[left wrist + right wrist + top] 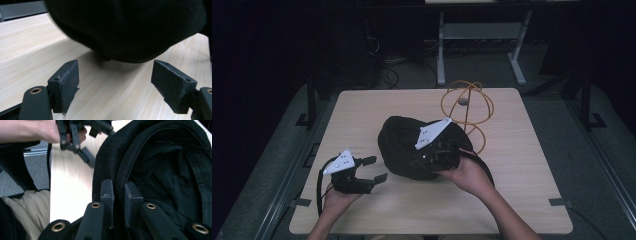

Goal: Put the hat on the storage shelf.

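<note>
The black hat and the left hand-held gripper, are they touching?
Apart. The left gripper view shows the left hand-held gripper open, with bare table between its jaws and the black hat.

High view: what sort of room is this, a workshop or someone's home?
Probably a lab or recording workspace, not a home. A bare wooden table stands on grey carpet among dark metal frames and loose floor cables, and the person works a black hat with hand-held tools.
</note>
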The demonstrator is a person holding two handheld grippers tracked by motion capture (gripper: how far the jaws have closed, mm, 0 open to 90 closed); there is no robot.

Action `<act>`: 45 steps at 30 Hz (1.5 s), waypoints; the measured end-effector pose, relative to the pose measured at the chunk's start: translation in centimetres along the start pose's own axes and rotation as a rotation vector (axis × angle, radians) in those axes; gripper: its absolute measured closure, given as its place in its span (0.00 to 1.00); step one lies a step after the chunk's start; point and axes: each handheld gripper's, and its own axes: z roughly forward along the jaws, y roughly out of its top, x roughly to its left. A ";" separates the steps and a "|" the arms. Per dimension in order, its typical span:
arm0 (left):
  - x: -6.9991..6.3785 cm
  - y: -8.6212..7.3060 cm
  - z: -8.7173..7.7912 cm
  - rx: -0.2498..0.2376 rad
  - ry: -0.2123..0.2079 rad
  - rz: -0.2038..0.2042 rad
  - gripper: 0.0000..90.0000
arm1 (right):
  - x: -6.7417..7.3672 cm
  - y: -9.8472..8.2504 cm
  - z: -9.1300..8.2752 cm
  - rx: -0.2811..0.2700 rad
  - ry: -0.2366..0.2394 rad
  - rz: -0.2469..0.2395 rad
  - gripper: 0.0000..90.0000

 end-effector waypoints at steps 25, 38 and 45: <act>0.0 2.8 1.7 -0.217 -0.045 -0.002 0.94 | -0.3 3.1 -1.6 -0.101 0.029 -0.020 0.89; -0.1 5.8 -1.2 -0.260 0.003 0.038 0.97 | -1.0 2.5 -2.6 -0.159 0.027 0.031 0.86; -0.4 9.3 -3.0 -0.272 0.039 0.080 0.97 | -1.0 2.4 -2.9 -0.181 0.028 0.043 0.83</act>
